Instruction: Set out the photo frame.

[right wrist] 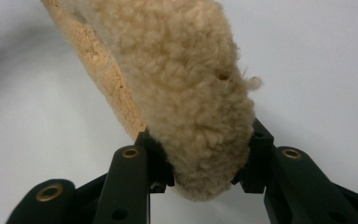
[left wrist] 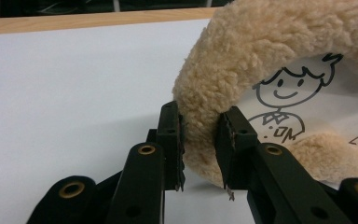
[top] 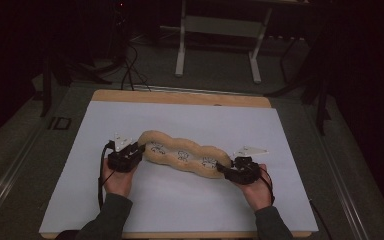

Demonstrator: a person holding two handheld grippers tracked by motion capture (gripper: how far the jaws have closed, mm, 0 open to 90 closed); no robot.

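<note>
- The step in hand looked like stretching or shifting a fleecy tan cloth [top: 185, 154] — each end was pinched and the piece lay twisted into a long roll across the white sheet [top: 180, 200] on the table [top: 180, 96].
- The left gripper [top: 132, 152] had its jaws drawn narrow on the cloth's left end; in the left gripper view the fleece [left wrist: 205, 126] sat squeezed between the two black fingers [left wrist: 170, 140], its edge curling just above the sheet.
- The right gripper [top: 229, 170] held the other end the same way — the fluffy tip [right wrist: 205, 154] bulged between its jaws, touching both fingers [right wrist: 156, 161].
- Cartoon figures [left wrist: 279, 107] showed on the cloth's pale inner face.
- The next move, I judged, called for both hands to work together, lifting or drawing apart evenly so the twist opened without either end slipping free.
</note>
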